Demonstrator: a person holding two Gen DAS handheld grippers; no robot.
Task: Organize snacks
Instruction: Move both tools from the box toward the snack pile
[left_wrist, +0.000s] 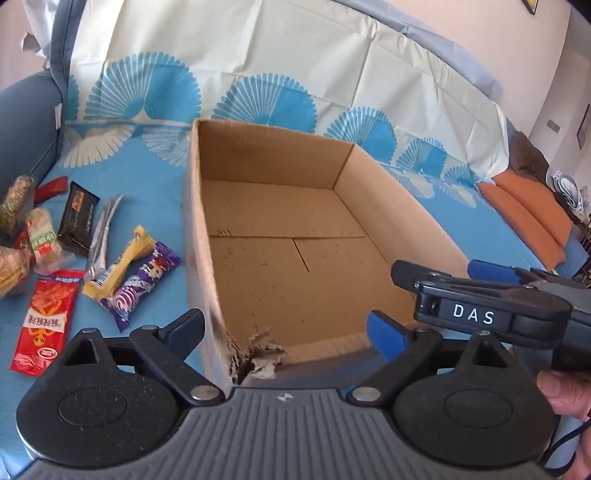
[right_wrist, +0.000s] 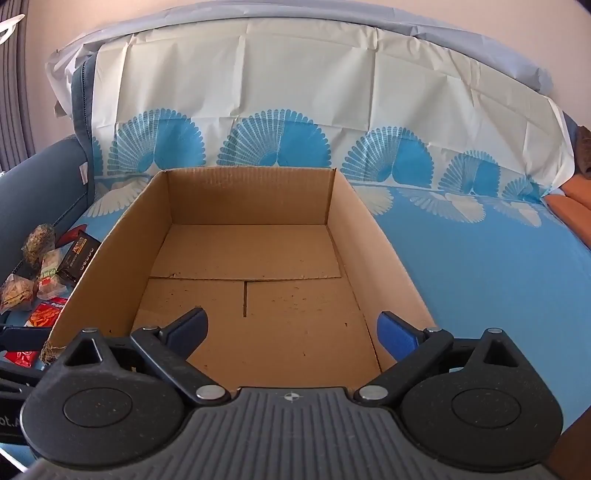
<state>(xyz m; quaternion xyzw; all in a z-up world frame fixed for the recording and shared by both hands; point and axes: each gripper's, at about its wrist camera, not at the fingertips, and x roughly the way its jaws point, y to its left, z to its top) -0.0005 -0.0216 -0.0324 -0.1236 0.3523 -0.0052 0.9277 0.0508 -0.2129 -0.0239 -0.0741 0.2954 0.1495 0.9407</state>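
An open, empty cardboard box (left_wrist: 399, 225) sits on the blue cloth; it also fills the right wrist view (right_wrist: 384, 251). Several snack packets lie left of it: a red packet (left_wrist: 46, 317), a purple packet (left_wrist: 142, 284), a yellow bar (left_wrist: 120, 264), a silver wrapper (left_wrist: 101, 236), a black bar (left_wrist: 77, 218). My left gripper (left_wrist: 286, 332) is open and empty over the box's torn near-left corner (left_wrist: 255, 358). My right gripper (right_wrist: 291, 330) is open and empty above the box's near edge; it also shows in the left wrist view (left_wrist: 436, 273).
The blue and white patterned cloth (right_wrist: 498, 280) covers the seat and backrest. A grey-blue armrest (left_wrist: 26, 122) rises at the left behind more snacks (left_wrist: 22, 221). An orange cushion (left_wrist: 532, 218) lies at the right.
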